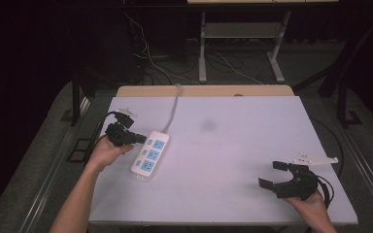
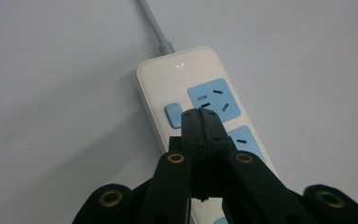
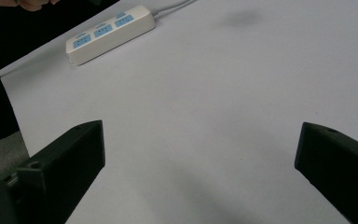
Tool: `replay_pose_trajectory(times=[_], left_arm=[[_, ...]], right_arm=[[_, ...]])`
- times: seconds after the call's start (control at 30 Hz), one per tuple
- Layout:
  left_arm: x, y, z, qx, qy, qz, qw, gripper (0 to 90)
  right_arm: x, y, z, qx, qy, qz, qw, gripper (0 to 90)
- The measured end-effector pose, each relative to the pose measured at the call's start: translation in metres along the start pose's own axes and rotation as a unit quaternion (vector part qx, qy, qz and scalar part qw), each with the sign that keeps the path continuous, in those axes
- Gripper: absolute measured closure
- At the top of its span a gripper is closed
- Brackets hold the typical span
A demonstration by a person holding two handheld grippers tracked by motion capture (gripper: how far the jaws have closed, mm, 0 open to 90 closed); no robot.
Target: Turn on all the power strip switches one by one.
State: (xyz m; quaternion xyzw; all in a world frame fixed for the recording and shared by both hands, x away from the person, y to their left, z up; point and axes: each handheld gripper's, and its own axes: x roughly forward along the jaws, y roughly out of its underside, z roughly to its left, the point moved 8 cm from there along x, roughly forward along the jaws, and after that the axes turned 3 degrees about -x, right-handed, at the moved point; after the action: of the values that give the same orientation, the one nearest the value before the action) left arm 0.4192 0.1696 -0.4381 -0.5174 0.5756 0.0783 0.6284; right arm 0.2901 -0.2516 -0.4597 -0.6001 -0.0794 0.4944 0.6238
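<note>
High view: the power strip [image 1: 150,154] lies at the desk's [image 1: 233,145] left side. The left claw [image 2: 200,122], jaws together, hovers over its switch [image 2: 174,115]. The right claw [image 1: 275,174] gapes, well right of the strip. Rigid, light, smooth plastic; best gripped across its long sides.

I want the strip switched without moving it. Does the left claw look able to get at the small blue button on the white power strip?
Probably yes: the shut left claw hovers right beside the small blue button on the white power strip, with nothing between them.
</note>
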Motion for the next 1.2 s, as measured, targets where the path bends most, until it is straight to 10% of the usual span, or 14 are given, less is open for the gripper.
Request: replay_pose_trajectory(times=[1.2], left_arm=[[0.039,-0.007,0.006,0.003,-0.008,0.011,0.9999,89.5]], right_arm=[[-0.002,0.000,-0.002,0.003,0.000,-0.004,1.0000,1.5]])
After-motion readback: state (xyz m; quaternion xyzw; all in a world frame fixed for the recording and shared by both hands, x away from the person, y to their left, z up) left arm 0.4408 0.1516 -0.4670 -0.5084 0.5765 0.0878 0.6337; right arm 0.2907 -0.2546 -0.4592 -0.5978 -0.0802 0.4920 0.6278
